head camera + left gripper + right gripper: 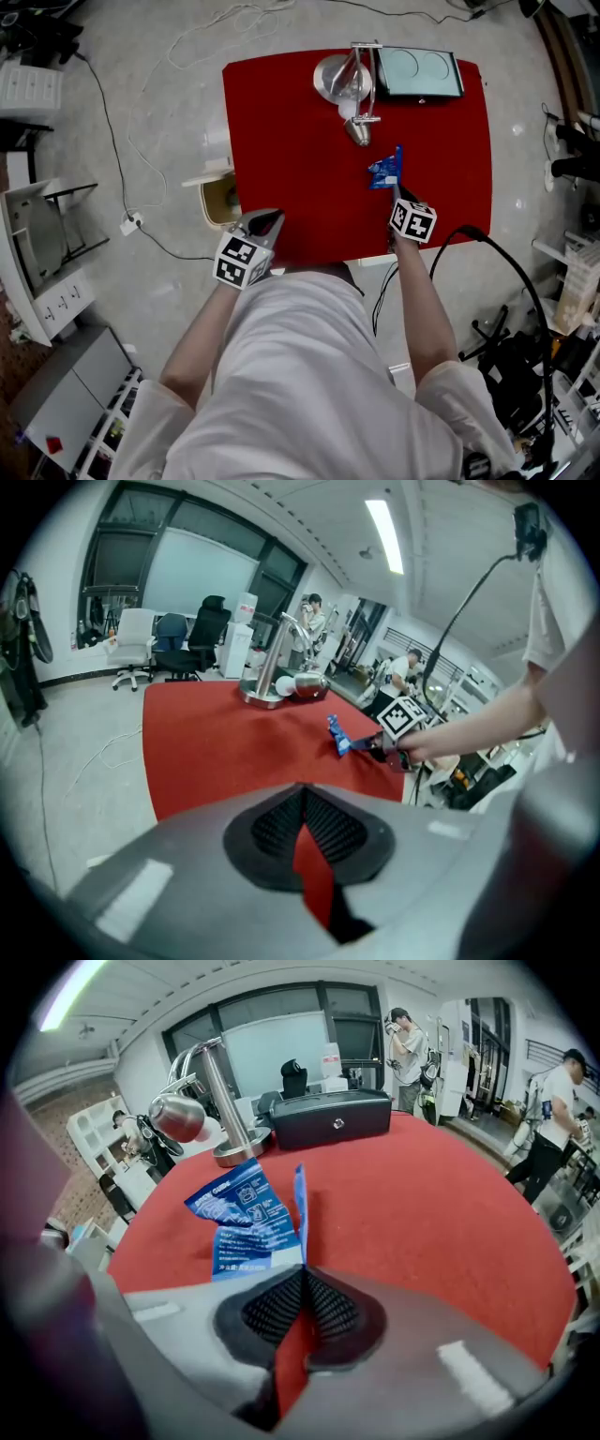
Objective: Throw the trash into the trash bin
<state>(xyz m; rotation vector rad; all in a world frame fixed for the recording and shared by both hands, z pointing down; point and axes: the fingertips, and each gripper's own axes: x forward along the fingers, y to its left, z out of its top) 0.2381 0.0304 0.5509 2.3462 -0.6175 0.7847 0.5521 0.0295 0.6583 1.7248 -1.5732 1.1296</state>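
A crumpled blue wrapper (384, 171) lies on the red table (300, 141), right of its middle. My right gripper (397, 193) is shut on the wrapper's near edge; in the right gripper view the wrapper (246, 1218) sticks up from the closed pads (281, 1302). The left gripper view shows the same wrapper (337, 735) pinched by the right gripper (375, 753). My left gripper (272, 218) hovers over the table's near left corner, shut and holding nothing (302, 791). A beige trash bin (208, 202) stands on the floor against the table's left edge, just left of the left gripper.
A metal stand with a steel cup (352, 84) and a black flat device (417, 73) sit at the table's far edge. Cables (141, 141) trail over the floor on the left. Shelving (37, 253) stands at the left, and more gear (525, 375) at the right.
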